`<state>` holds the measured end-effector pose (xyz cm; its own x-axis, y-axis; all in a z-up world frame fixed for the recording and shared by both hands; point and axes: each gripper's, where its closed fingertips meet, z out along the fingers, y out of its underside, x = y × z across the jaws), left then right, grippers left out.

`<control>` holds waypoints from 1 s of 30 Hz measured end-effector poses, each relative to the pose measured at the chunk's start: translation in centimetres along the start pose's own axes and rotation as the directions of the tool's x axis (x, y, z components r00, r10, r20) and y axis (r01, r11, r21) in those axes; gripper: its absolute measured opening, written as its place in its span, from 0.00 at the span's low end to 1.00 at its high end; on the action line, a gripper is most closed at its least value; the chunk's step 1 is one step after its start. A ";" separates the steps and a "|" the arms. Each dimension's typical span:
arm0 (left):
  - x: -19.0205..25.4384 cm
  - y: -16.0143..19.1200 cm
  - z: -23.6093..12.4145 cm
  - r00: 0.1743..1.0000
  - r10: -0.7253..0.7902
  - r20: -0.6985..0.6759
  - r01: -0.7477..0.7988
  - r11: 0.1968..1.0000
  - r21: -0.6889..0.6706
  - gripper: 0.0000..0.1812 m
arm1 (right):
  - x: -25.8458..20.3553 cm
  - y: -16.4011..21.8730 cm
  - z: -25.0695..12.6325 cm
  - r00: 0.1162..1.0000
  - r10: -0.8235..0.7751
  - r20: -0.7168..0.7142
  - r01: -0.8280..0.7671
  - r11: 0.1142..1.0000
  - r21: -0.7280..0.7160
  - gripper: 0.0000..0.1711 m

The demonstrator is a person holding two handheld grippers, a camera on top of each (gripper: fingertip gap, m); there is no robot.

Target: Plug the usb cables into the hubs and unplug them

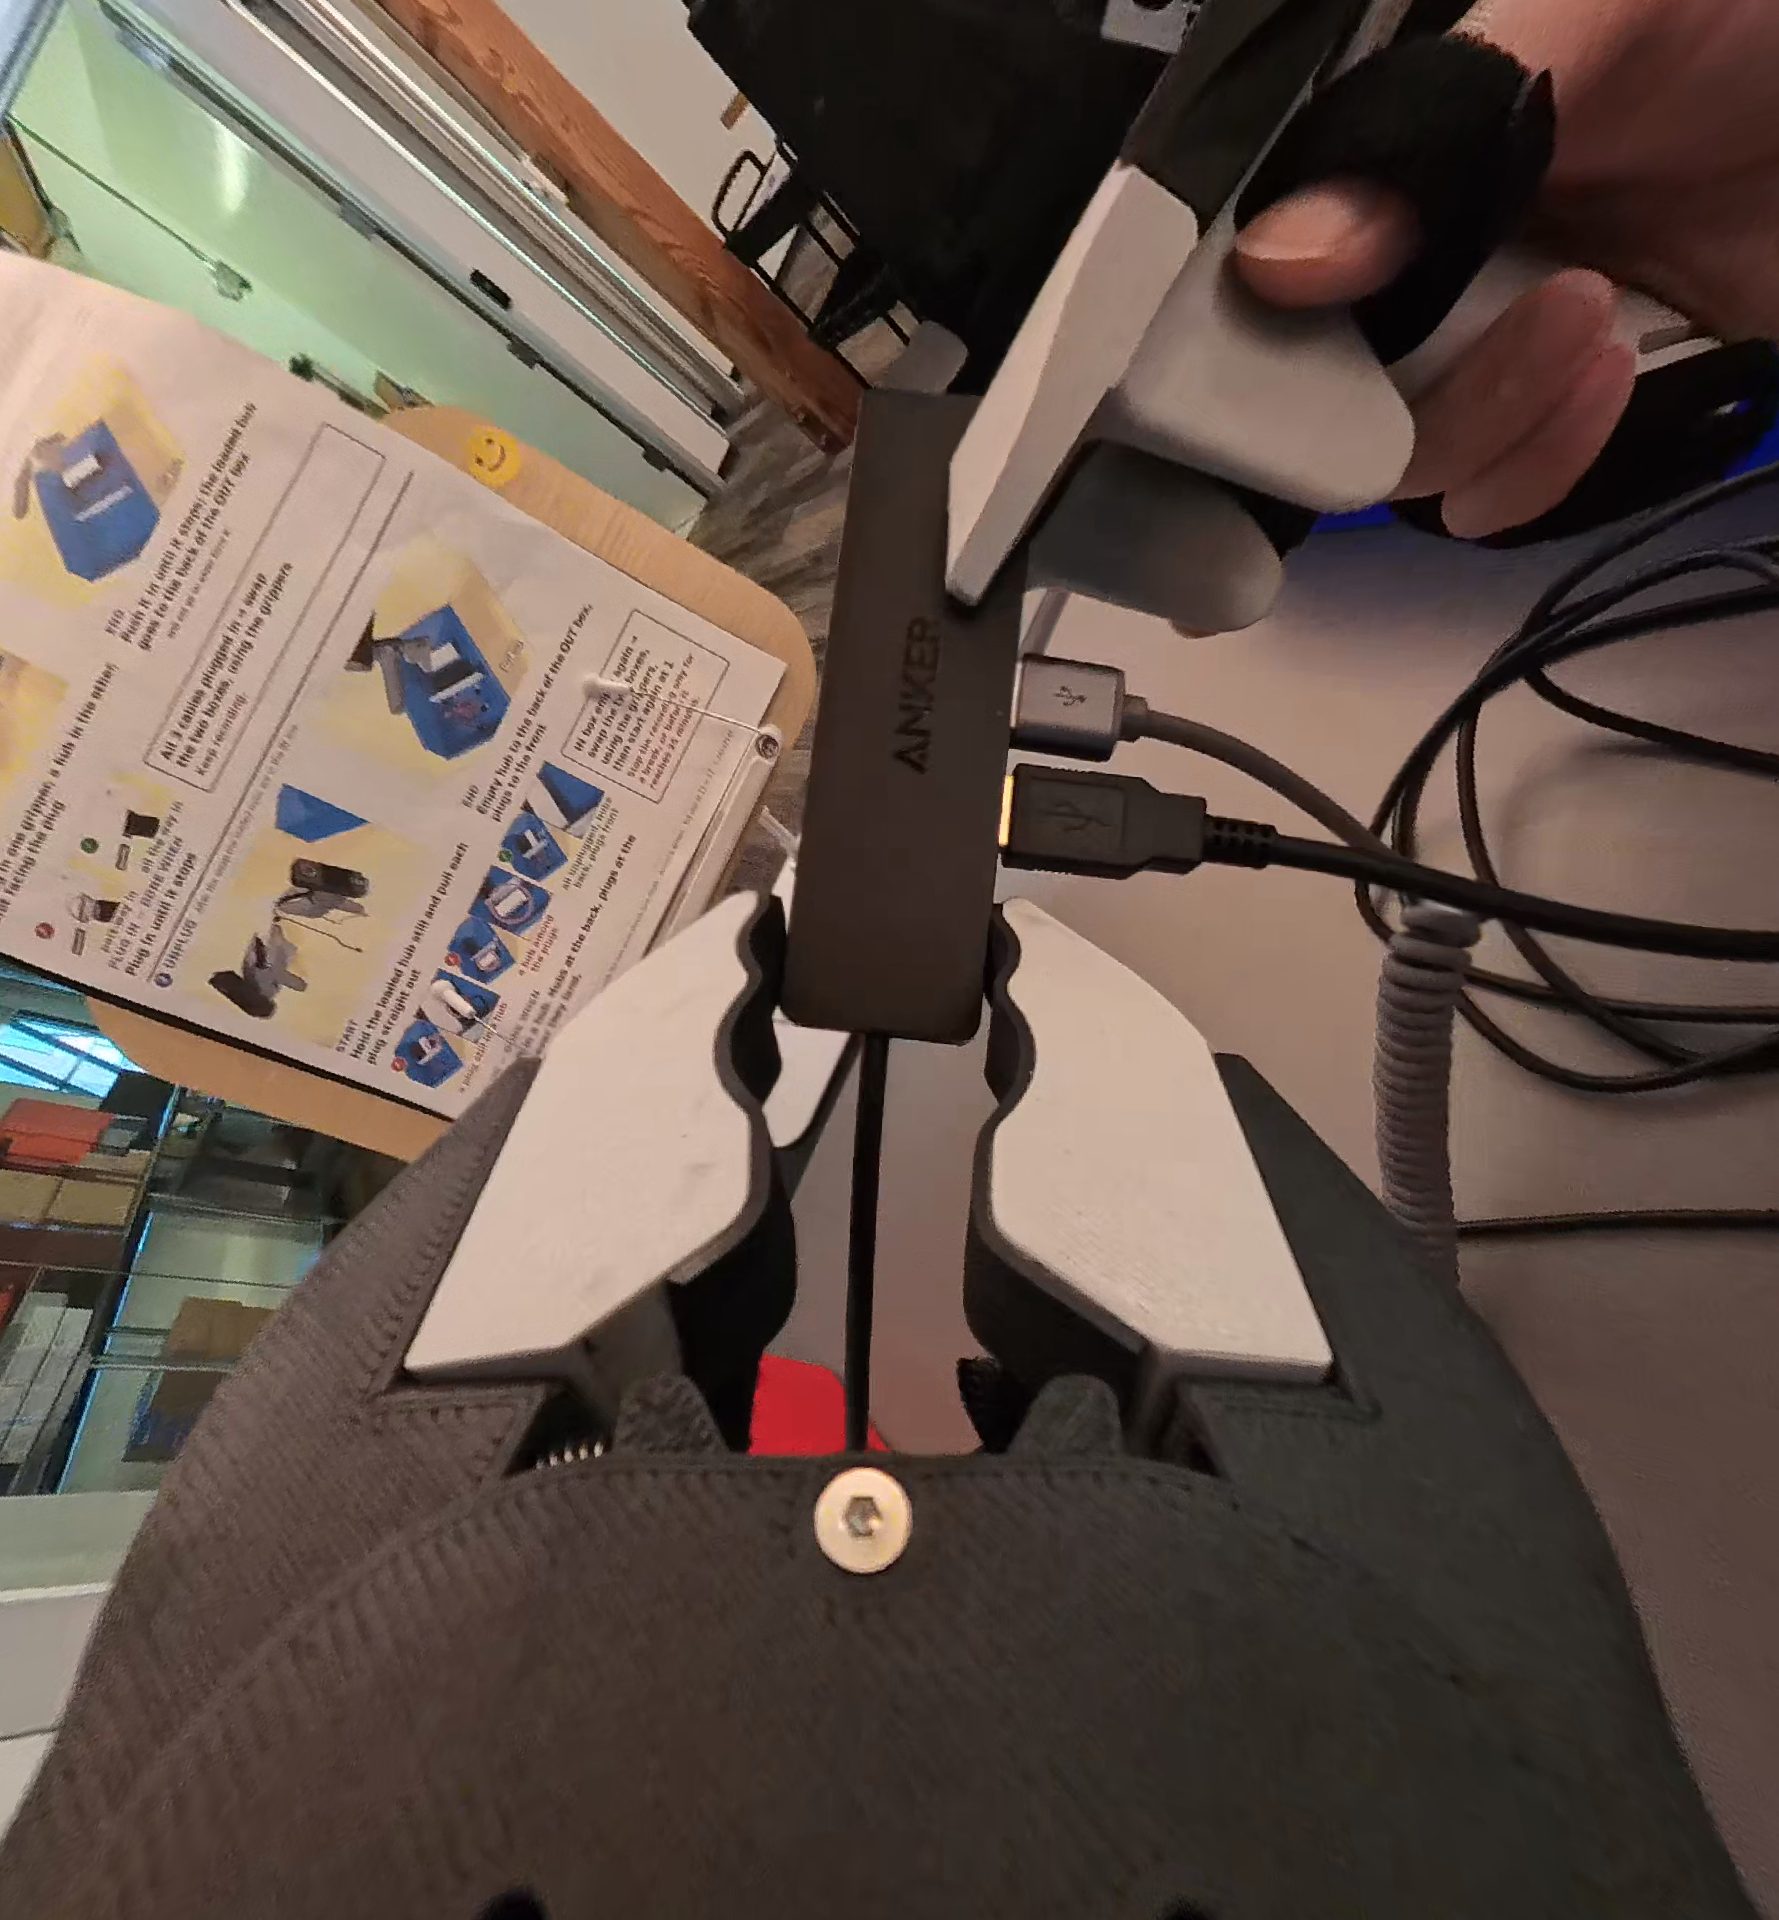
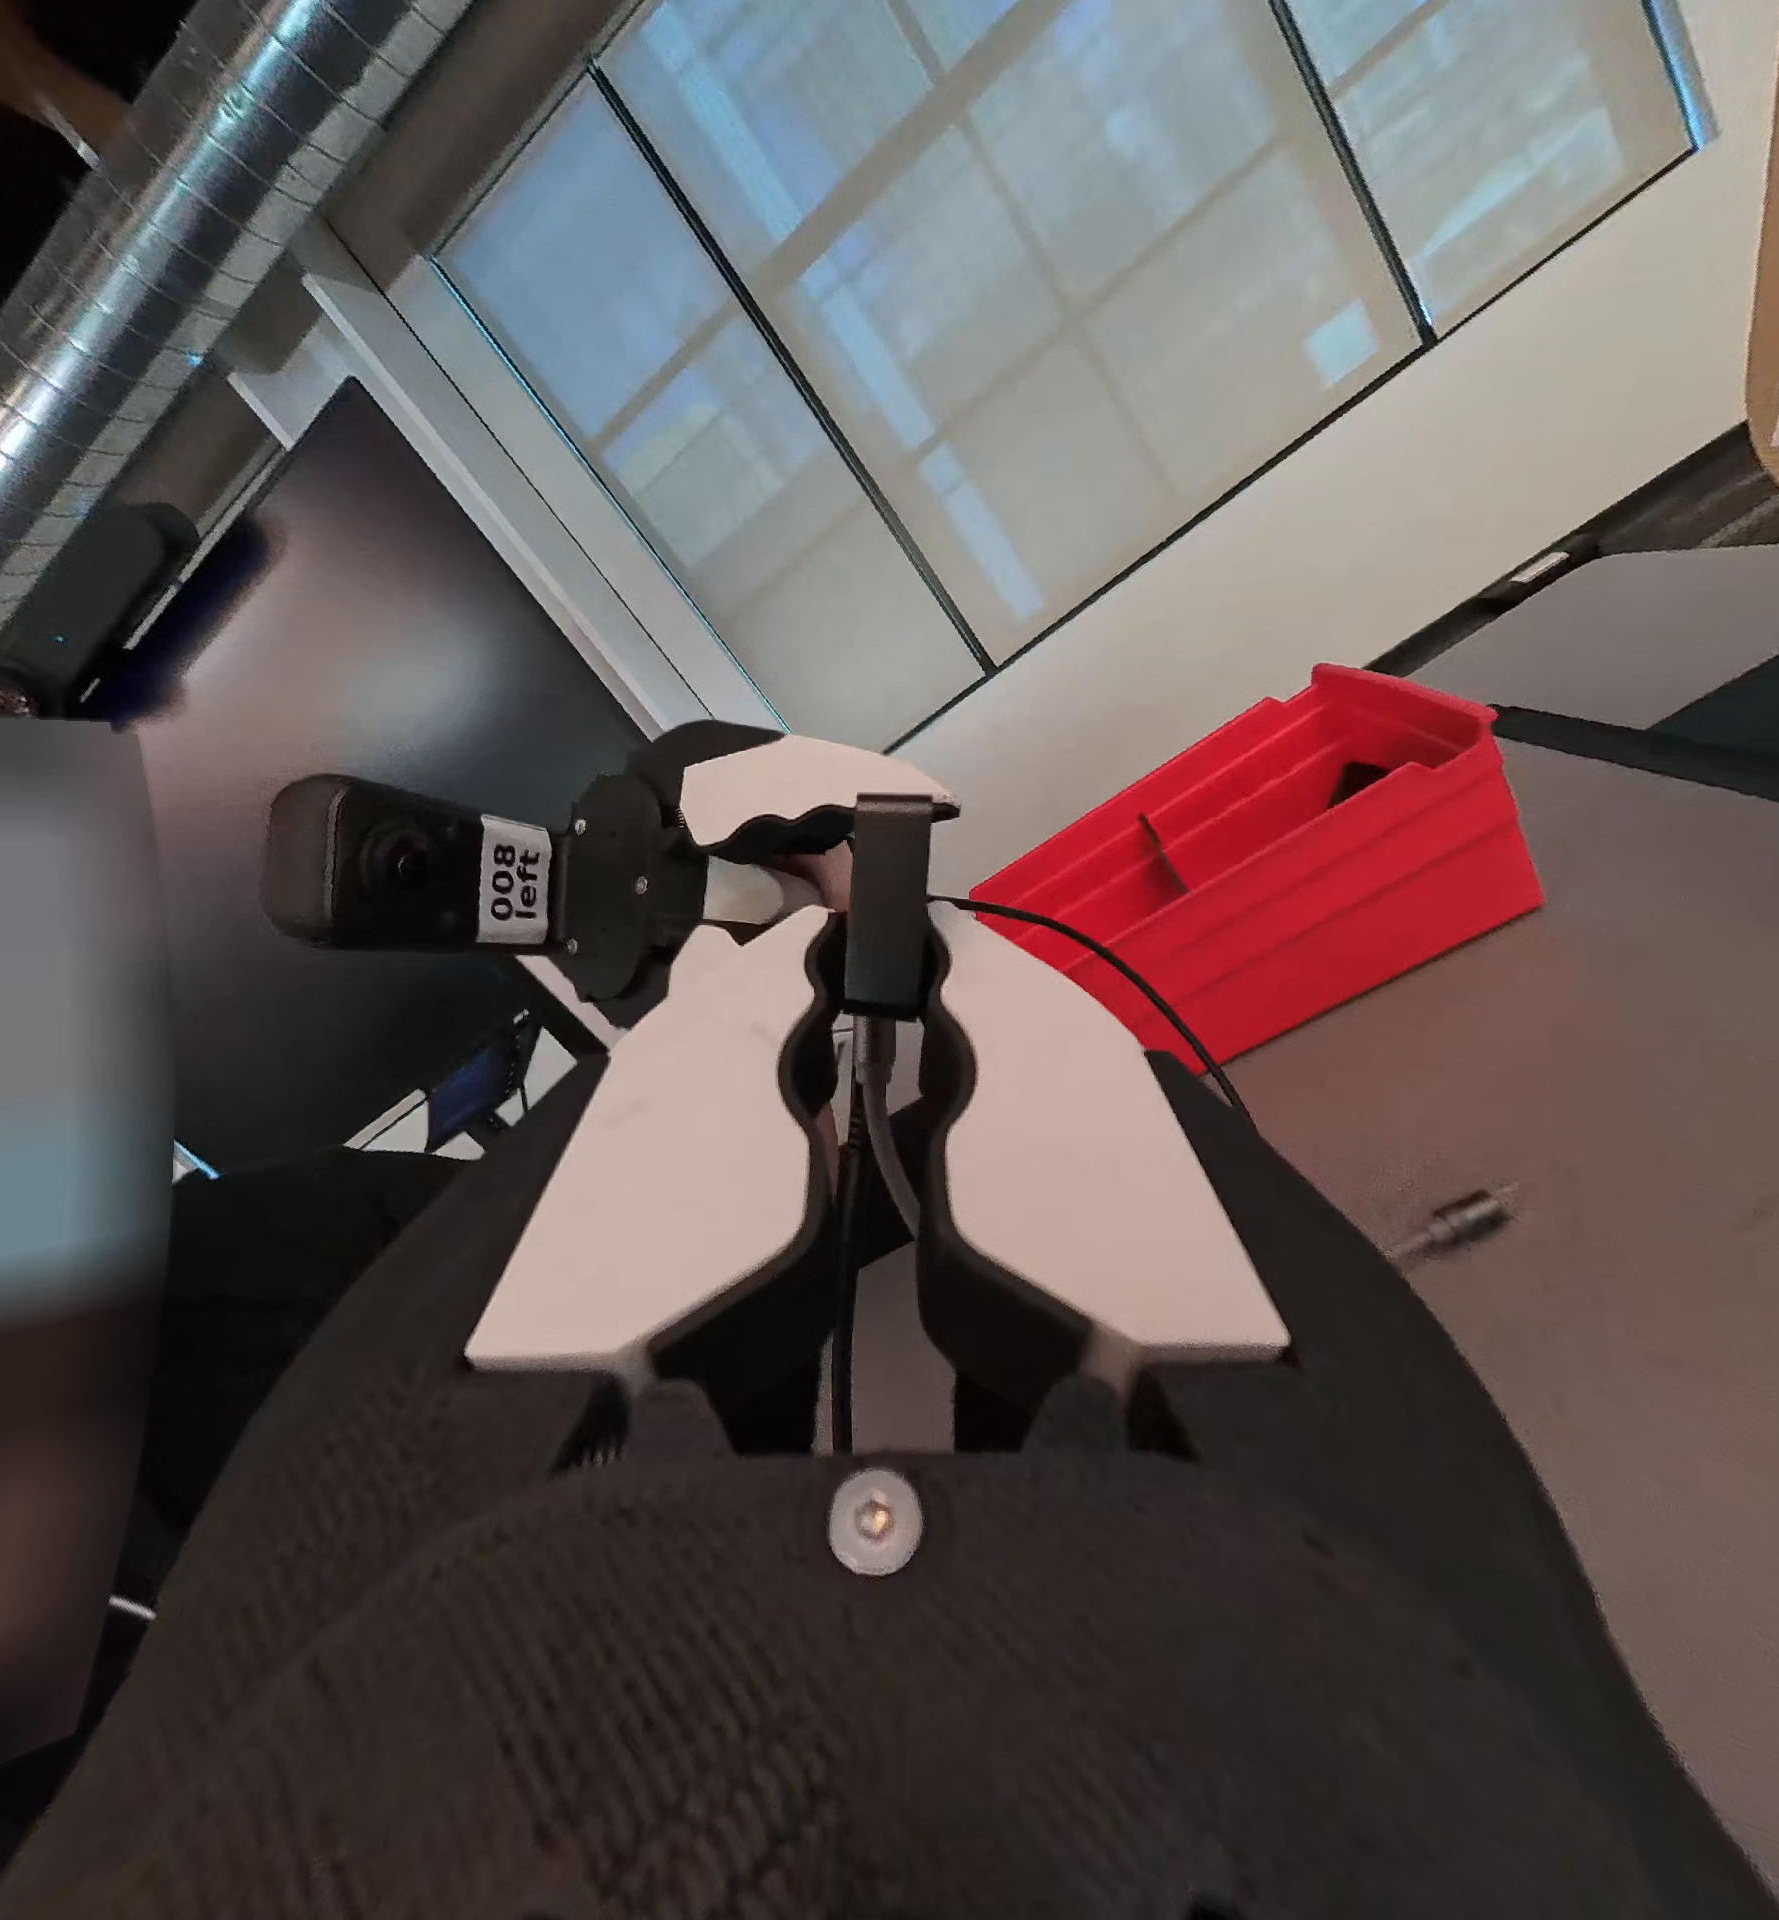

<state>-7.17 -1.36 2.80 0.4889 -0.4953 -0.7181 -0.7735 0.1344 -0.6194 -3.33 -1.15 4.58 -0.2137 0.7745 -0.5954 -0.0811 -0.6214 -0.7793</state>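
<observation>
Starting at the left, a printed instruction sheet [image 1: 345, 665] lies on a wooden board, out of play; moving in, the left gripper [image 1: 880, 971] has its jaws closed on the near end of the black USB hub [image 1: 906, 717], holding it upright and steady, probably so the ports face the other tool; the hub's own thin lead [image 1: 861, 1226] runs back between the fingers. Right of the hub, a silver plug [image 1: 1067, 701] and a black plug [image 1: 1103, 826] sit in side ports, their cables trailing over the grey table [image 1: 1643, 1403]. Above them the right gripper [image 2: 877, 987] is pinched on the hub's edge, or on something seated there, I can't tell which. Far right, a red bin [image 2: 1311, 883] waits on the table.
</observation>
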 end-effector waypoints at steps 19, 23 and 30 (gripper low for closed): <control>-13.8 -7.7 -6.2 0.978 -0.119 0.172 0.099 0.987 0.123 0.20 | -0.7 5.2 -1.1 0.778 -0.627 -0.025 0.571 0.725 -0.386 0.70; -16.1 -9.2 -6.8 0.975 -0.130 0.180 0.110 0.987 0.119 0.20 | 2.6 7.2 1.0 0.756 -0.652 -0.058 0.559 0.689 -0.461 0.68; -18.2 -12.5 -8.3 0.974 -0.196 0.110 0.177 0.971 0.164 0.20 | 1.7 6.6 3.6 0.745 -0.665 -0.050 0.627 0.724 -0.287 0.50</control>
<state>-9.76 -1.17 26.26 0.6726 -0.4143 -0.6131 -0.5982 0.1832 -0.7801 -7.75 -4.32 -0.85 -0.0566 0.9963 0.0654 0.0870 0.0702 -0.9937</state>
